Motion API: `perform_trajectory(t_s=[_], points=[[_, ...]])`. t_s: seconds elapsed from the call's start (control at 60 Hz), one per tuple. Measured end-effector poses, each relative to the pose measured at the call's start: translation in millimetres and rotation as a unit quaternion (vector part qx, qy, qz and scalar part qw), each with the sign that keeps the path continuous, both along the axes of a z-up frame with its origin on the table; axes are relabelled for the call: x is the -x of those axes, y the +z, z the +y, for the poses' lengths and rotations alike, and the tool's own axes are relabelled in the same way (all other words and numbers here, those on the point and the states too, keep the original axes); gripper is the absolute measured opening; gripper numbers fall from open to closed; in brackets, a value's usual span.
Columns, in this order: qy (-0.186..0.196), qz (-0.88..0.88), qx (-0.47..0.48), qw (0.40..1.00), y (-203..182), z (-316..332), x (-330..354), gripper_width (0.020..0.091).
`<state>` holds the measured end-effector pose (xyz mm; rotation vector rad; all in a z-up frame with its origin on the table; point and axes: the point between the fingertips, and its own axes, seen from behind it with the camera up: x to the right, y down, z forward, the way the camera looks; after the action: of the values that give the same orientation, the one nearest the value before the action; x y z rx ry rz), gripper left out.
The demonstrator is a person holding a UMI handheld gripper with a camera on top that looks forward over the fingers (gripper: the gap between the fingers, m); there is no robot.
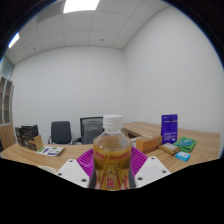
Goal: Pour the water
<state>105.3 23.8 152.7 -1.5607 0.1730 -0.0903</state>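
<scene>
I had the bottle (111,153) clamped in my hand-held gripper (112,168), both purple pads (89,162) pressed against its sides, so the grasp itself looked done. The bottle stood upright between the fingers, its white cap (113,123) on top and pointing at the ceiling, and the amber-tinted body with its label filled the space between the pads. It seemed lifted clear, since I could not see its base or what, if anything, it rested on. Beyond it ran the wooden surface (205,148), with a blue box (170,126) standing toward its right end, a few small packets (184,150) near that edge, and what looked like an orange-brown box (148,143) just behind the bottle. Two office chairs (61,131) sat behind the surface toward the left, against a plain white wall. I judged the task to be early: the bottle was picked up, but it was not tilted, the cap appeared still on, and I could make out no cup or glass to pour into. Finding the receiving vessel, opening the bottle if needed, and the pour itself all remained.
</scene>
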Motion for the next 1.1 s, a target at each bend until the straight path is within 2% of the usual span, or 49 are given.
perform_trajectory(t_s=[0.033,0.183,0.383,0.45,0.583,0.667,0.867,1.1], points=[[0.003,0.002,0.009,1.0,-18,5,-5,0.0453],[0.026,-0.004,0.039,0.999,-55,20,0,0.0461],[0.03,-0.02,0.037,0.999,-54,26,-3,0.0455],[0.03,-0.021,0.041,0.999,-55,25,-2,0.0484],[0.037,-0.034,0.066,0.997,-59,23,0,0.0638],[0.037,-0.037,0.112,0.992,-72,12,-2,0.0852],[0.037,-0.033,0.071,0.996,-31,-57,3,0.0842],[0.088,-0.011,0.036,0.995,13,-185,64,0.0835]])
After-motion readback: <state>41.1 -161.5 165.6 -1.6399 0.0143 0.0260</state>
